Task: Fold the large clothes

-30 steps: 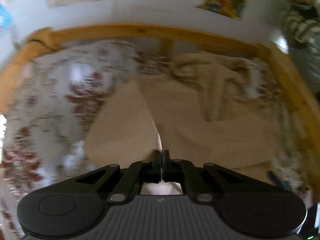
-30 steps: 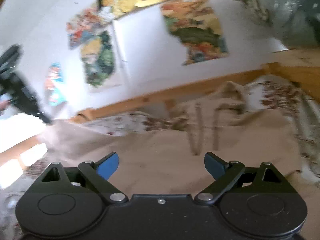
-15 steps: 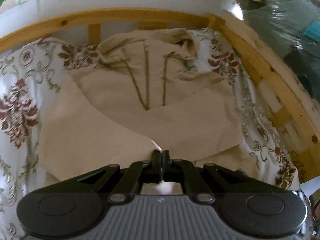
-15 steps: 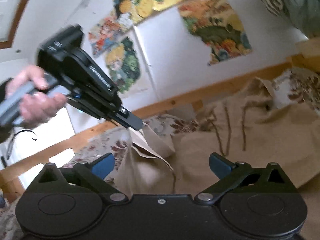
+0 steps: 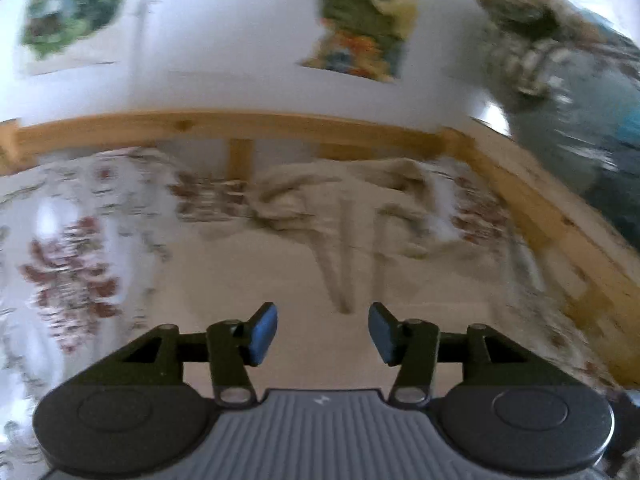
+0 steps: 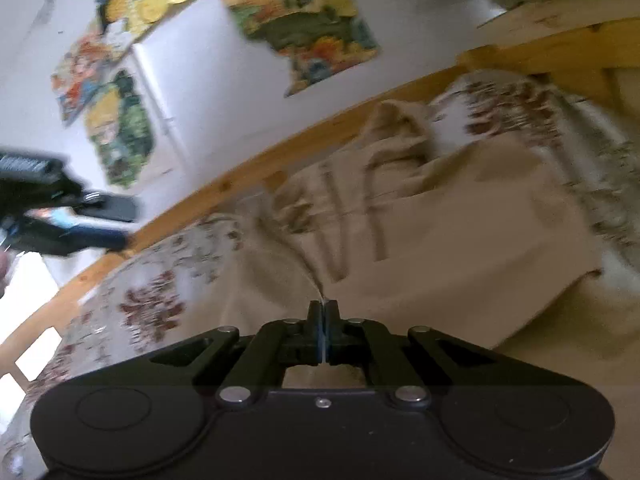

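A beige hooded sweatshirt (image 5: 280, 276) lies spread on the floral bedspread, hood and drawstrings (image 5: 344, 256) toward the headboard. My left gripper (image 5: 322, 334) is open and empty, hovering above the sweatshirt's body. In the right wrist view the sweatshirt (image 6: 460, 240) has its right side folded over. My right gripper (image 6: 323, 312) is shut on a fold of the sweatshirt cloth and lifts it into a ridge. The left gripper (image 6: 80, 216) shows blurred at the left edge, in the air above the bed.
A wooden bed frame (image 5: 240, 128) runs along the white wall and down the right side (image 5: 560, 232). The floral bedspread (image 5: 72, 280) lies left of the sweatshirt. Posters (image 6: 304, 28) hang on the wall. A pile of clothes (image 5: 560, 60) sits at the upper right.
My left gripper let go of the sweatshirt edge, opened and drew back. My right gripper, open before, has shut on the cloth.
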`<state>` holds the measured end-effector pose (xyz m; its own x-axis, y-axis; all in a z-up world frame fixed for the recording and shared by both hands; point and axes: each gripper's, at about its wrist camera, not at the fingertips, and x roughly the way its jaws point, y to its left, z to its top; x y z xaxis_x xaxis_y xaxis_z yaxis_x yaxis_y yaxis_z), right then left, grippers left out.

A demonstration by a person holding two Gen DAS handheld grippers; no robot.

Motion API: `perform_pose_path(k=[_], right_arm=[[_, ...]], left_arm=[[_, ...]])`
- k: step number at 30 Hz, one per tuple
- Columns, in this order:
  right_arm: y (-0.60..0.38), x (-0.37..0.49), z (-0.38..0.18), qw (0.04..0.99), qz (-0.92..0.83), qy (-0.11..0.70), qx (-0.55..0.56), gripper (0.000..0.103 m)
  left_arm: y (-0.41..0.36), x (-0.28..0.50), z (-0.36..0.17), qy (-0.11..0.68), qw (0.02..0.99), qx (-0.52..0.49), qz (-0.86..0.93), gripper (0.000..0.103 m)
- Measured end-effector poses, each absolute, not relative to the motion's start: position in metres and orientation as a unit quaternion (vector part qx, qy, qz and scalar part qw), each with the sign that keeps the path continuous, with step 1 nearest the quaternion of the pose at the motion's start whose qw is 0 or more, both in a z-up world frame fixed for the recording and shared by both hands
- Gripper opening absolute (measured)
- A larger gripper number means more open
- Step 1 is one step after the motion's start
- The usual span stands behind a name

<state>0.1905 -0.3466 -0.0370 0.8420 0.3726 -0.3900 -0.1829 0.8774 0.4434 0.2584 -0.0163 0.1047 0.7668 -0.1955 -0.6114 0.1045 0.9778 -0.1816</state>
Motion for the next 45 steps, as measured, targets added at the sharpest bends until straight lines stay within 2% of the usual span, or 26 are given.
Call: perform_pose_path(k=[4,10,16,19,21,23,28,30,34,36,38,42,45], right_arm=[[-0.372,0.191,-0.030,0.951,0.088,0.227,0.189,0.000],[-0.377,0.195,-0.038,0.964,0.045,0.236,0.115,0.000],[-0.370,0.175,-0.015,0.986,0.032,0.153,0.050,0.000],[-0.374,0.193,-0.027,0.974,0.018,0.221,0.044,0.000],[-0.380,0.200,-0.045,0.961,0.001,0.269,0.060,0.009],[-0.385,0.200,-0.054,0.955,-0.005,0.286,0.082,0.025],[-0.372,0.195,-0.058,0.967,0.023,0.246,0.055,0.059],[-0.363,0.197,-0.065,0.965,0.047,0.255,0.041,0.063],[-0.357,0.213,-0.085,0.942,0.061,0.322,0.073,0.060],[-0.362,0.214,-0.091,0.928,0.070,0.346,0.118,0.051],[-0.364,0.214,-0.094,0.919,0.079,0.355,0.150,0.028],[-0.360,0.205,-0.081,0.926,0.071,0.345,0.134,0.010],[-0.359,0.192,-0.059,0.930,0.065,0.339,0.128,0.007]], left_arm=[[0.022,0.259,0.077,0.350,0.934,-0.071,-0.006,0.057],[0.060,0.271,0.031,0.383,0.920,-0.054,0.068,0.057],[0.070,0.279,0.008,0.398,0.912,-0.059,0.074,0.061],[0.064,0.282,-0.005,0.402,0.913,-0.042,0.066,0.064],[0.057,0.288,-0.013,0.400,0.914,-0.032,0.057,0.068],[0.048,0.294,-0.020,0.394,0.918,-0.022,0.049,0.069],[0.029,0.319,-0.042,0.394,0.918,0.006,0.050,0.071],[0.024,0.328,-0.053,0.405,0.912,0.021,0.061,0.071],[0.019,0.339,-0.067,0.416,0.906,0.035,0.074,0.076],[0.017,0.340,-0.070,0.418,0.904,0.054,0.078,0.079],[0.015,0.341,-0.071,0.423,0.900,0.066,0.081,0.081],[0.015,0.340,-0.066,0.430,0.895,0.064,0.097,0.081],[0.012,0.337,-0.066,0.434,0.892,0.082,0.101,0.081]])
